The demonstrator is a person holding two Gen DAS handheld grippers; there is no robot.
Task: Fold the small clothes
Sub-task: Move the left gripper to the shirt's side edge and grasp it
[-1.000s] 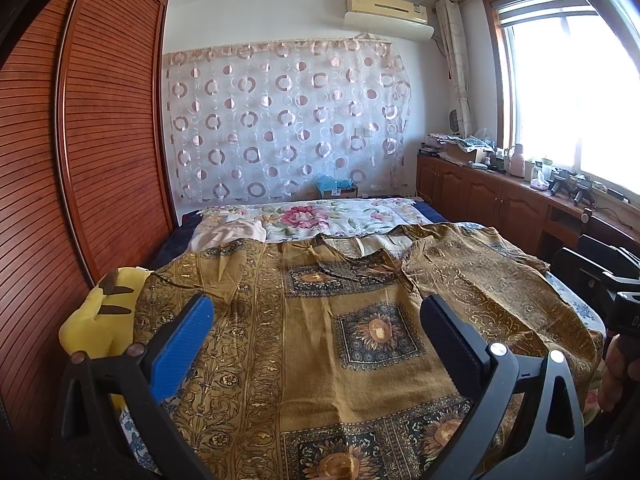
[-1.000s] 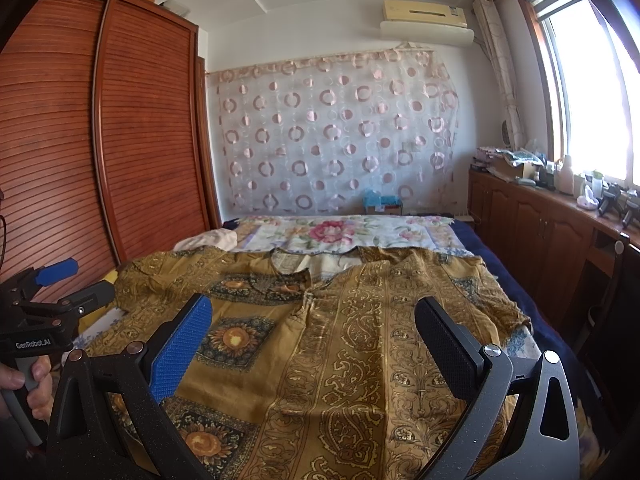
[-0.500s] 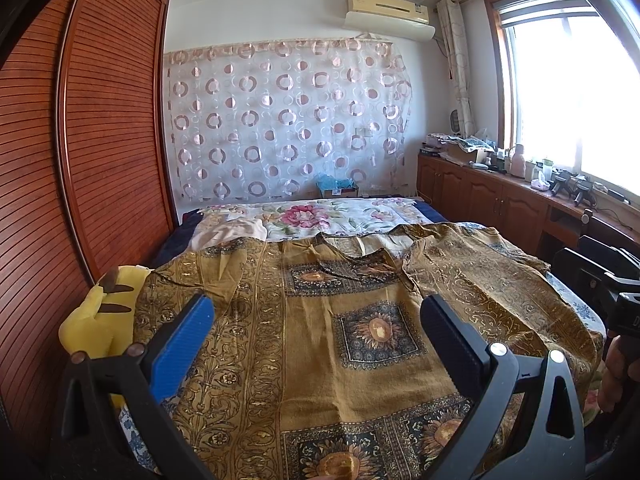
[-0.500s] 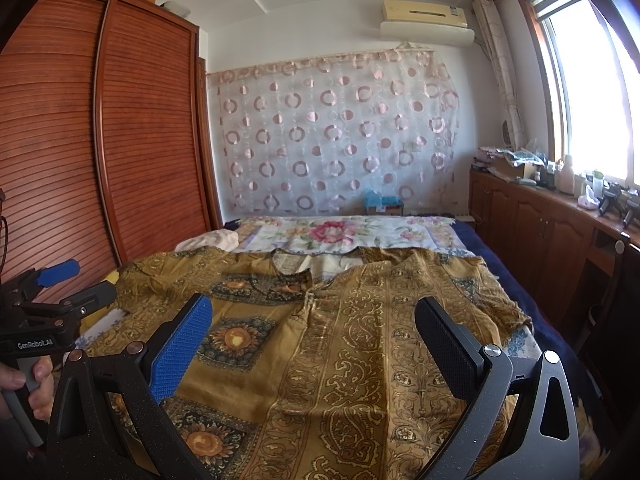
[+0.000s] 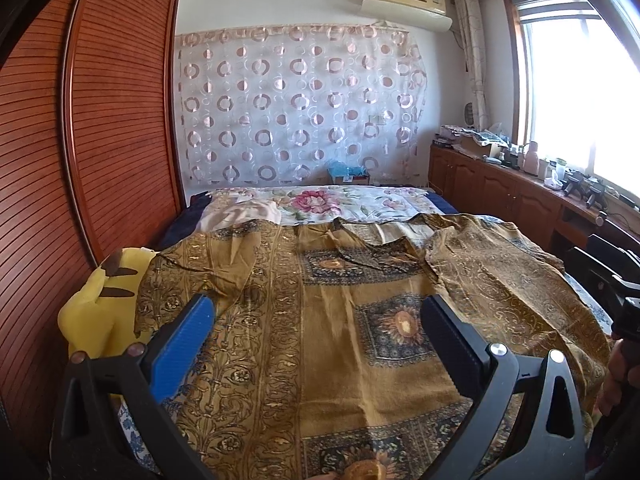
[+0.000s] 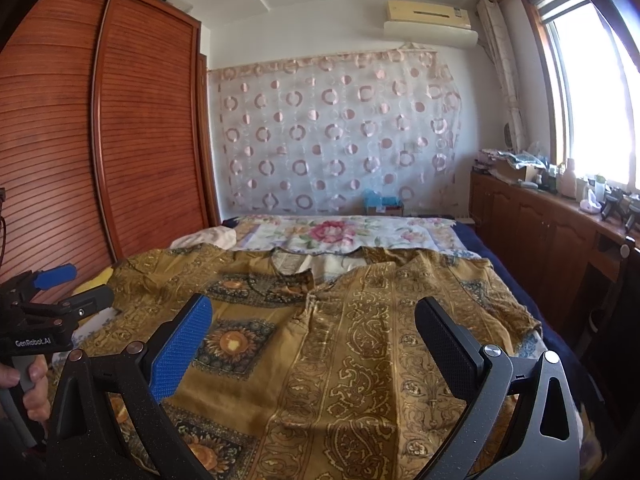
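Two grippers hover above a bed [image 5: 442,204], and both have their jaws spread wide with nothing between them. From its own wrist view, the left gripper [image 5: 316,336] shows a blue-padded finger on one side and a black one on the other, neither touching the fabric below. The right gripper [image 6: 314,334] stands the same way, jaws far apart and empty, held just above the cloth. Spread flat across the near part of the bed is a golden-brown patterned shirt [image 5: 332,360], printed with sunflower medallions and scrolling borders; its neckline lies toward the far end, and one front panel is folded over toward the window side. In the right wrist view the left gripper [image 6: 66,286] appears at the left edge, held by a hand [image 6: 30,384] near the shirt's side. A yellow plush toy [image 5: 98,312] sits at the bed's edge beside the wooden slatted wardrobe [image 5: 92,140], touching the shirt's sleeve. Beyond the shirt lies a floral quilt [image 5: 320,204], with a circle-patterned curtain [image 5: 296,104] hanging on the far wall.
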